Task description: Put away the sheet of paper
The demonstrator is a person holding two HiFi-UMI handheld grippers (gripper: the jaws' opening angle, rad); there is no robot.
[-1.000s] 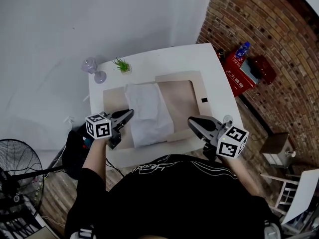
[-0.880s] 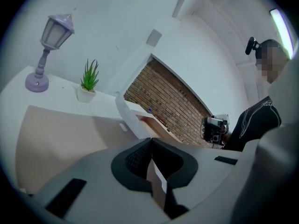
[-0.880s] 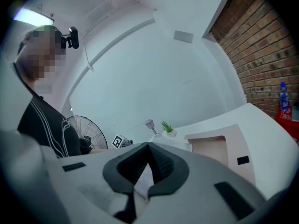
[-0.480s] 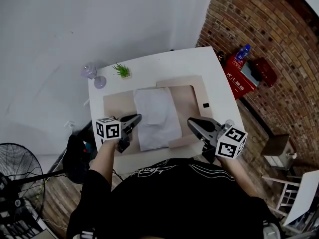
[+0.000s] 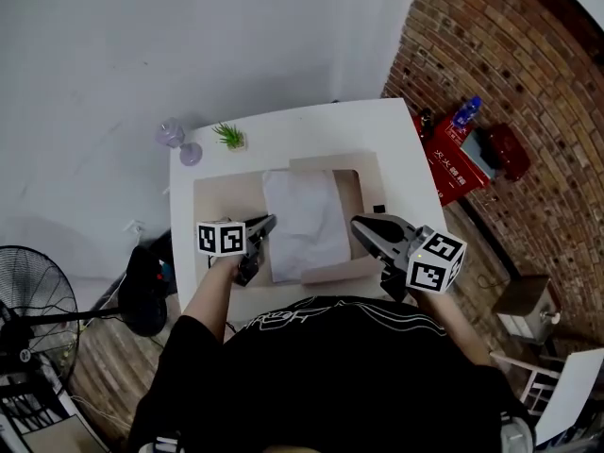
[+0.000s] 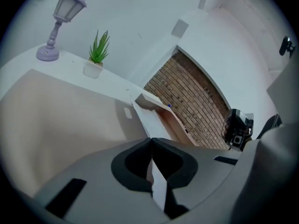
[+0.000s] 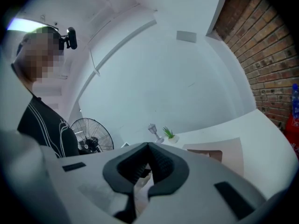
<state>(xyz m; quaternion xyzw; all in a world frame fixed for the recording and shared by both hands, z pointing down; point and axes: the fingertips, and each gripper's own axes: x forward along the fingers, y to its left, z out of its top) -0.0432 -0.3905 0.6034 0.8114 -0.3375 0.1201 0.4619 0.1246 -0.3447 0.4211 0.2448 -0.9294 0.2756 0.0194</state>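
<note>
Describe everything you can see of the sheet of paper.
The sheet of paper is white, thin, rectangular and slightly rumpled. It lies on an open beige folder on the white table, its long side running front to back. The left tool is shut on its left edge, where the paper shows edge-on between the jaws.

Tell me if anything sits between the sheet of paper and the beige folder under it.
Nothing visible does. The sheet lies over the open beige folder, with the left gripper shut on its left edge. The plant and lamp stand apart, beyond it.
</note>
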